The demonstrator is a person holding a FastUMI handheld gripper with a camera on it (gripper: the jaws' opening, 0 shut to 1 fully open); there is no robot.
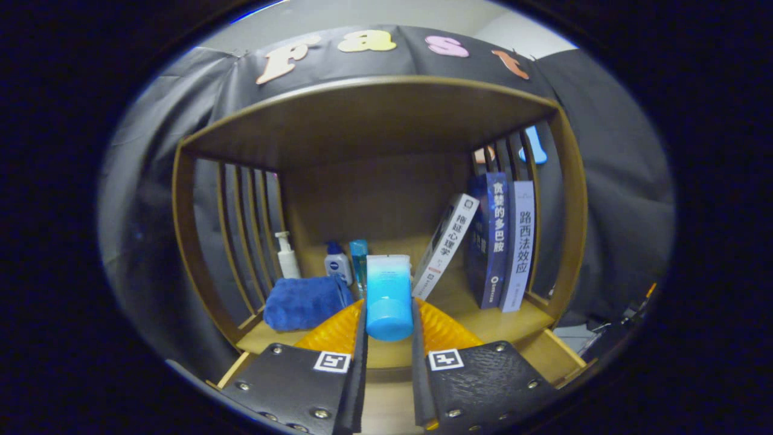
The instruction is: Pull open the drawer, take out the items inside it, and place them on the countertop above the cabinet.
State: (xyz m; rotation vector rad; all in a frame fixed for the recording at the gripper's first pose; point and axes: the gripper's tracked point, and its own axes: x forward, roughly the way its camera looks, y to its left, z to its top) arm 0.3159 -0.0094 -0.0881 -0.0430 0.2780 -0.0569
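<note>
A blue translucent plastic bottle [389, 296] with a rounded blue cap (cap end towards the camera) sits clamped between the gripper [389, 323] fingers, over the wooden countertop [483, 323] before the leaning white book.

I see a light-blue bottle [389, 296], a deep blue towel [305, 302], a brown wooden shelf [567, 241], a navy book [492, 238] and a white-spined book [445, 244]

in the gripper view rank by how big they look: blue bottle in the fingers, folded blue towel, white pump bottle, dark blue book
1. dark blue book
2. folded blue towel and blue bottle, clamped between the gripper fingers: alike, and the bottle is nearest the camera, so unranked
3. white pump bottle, clearly smallest but farther back
</note>
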